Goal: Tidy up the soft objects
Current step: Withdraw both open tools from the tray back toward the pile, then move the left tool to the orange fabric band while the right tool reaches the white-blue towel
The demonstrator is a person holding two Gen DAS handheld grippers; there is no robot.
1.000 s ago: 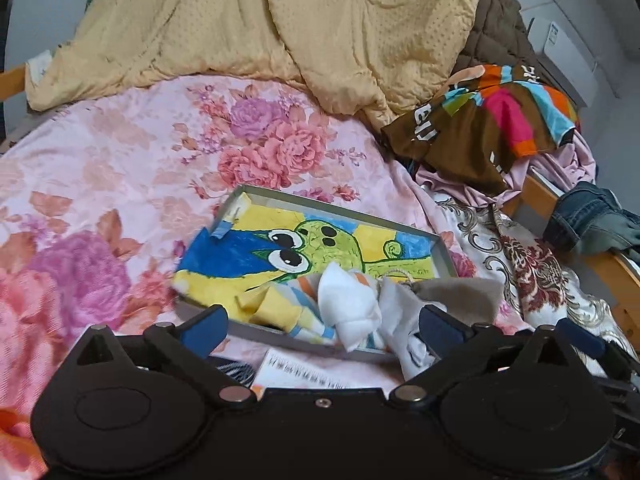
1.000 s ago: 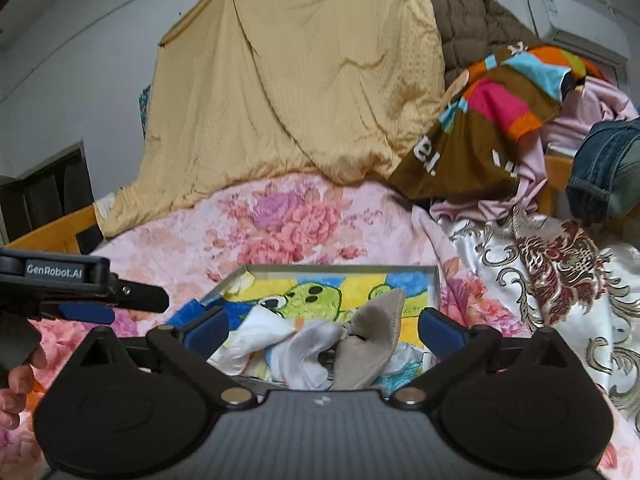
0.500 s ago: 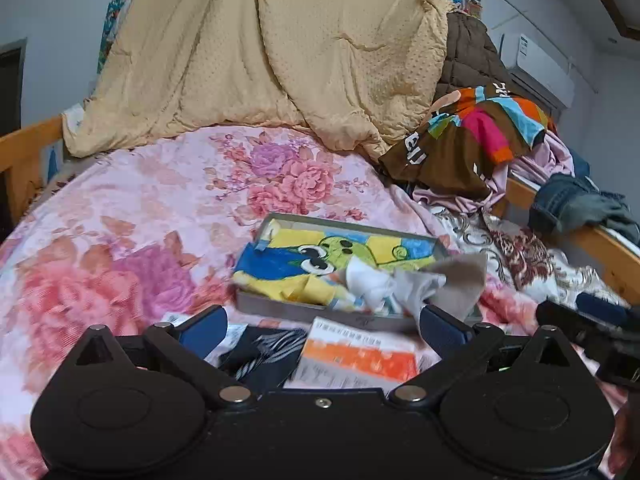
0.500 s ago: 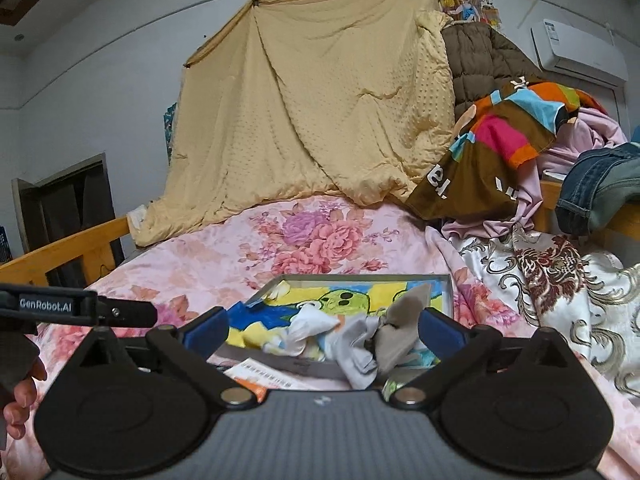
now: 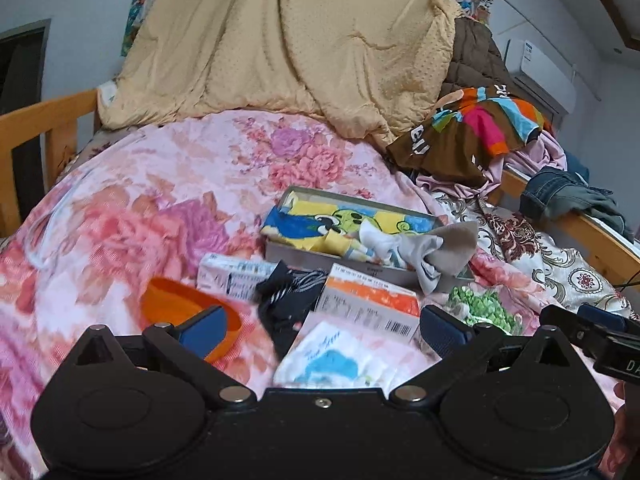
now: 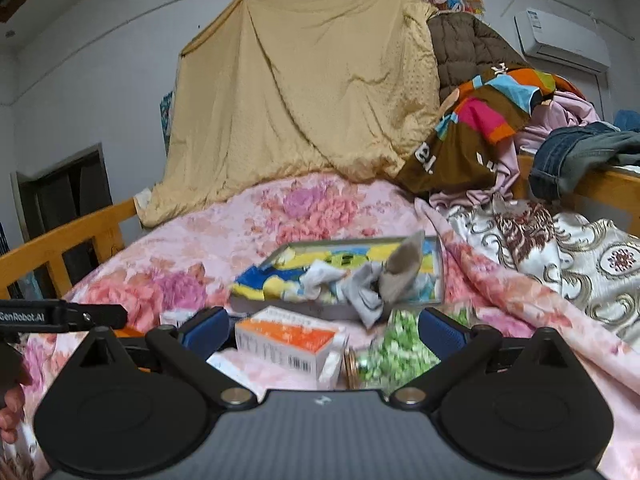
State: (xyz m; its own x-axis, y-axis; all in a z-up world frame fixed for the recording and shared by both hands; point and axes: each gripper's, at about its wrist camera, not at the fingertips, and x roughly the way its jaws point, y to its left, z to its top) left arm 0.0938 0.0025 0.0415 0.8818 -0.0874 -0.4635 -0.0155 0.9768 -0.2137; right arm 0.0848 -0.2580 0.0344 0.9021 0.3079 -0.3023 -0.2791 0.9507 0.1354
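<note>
**Both grippers wide and empty over a cluttered bed**

Only the left wrist view shows an orange bowl (image 5: 188, 312) near the bed's left side, a black-and-white striped cloth (image 5: 290, 298) beside it, and a white packet with a blue print (image 5: 340, 364) lying between the fingers of the left gripper (image 5: 322, 326). Only the right wrist view shows a jar's metal lid (image 6: 352, 362) beside the green-patterned item (image 6: 400, 350).

The left gripper hangs low over the pink floral bedspread (image 5: 160, 200), jaws spread wide, nothing in them. The right gripper (image 6: 322, 328) is likewise wide apart and empty, with an orange-and-white box (image 6: 288, 342) lying between its fingers. A hand (image 6: 10, 404) shows at the left edge of the right view.

Beyond both grippers, toward the middle of the bed, lies the grey tray (image 6: 320, 310) with a yellow-and-blue cartoon cloth (image 5: 320, 224) in it; white and grey socks (image 5: 416, 248) are bunched at its near right corner, one spilling over the rim. Farther back a tan quilt (image 6: 304, 80) hangs against the wall, with piled clothes (image 6: 492, 120) at the bed's far right.
</note>
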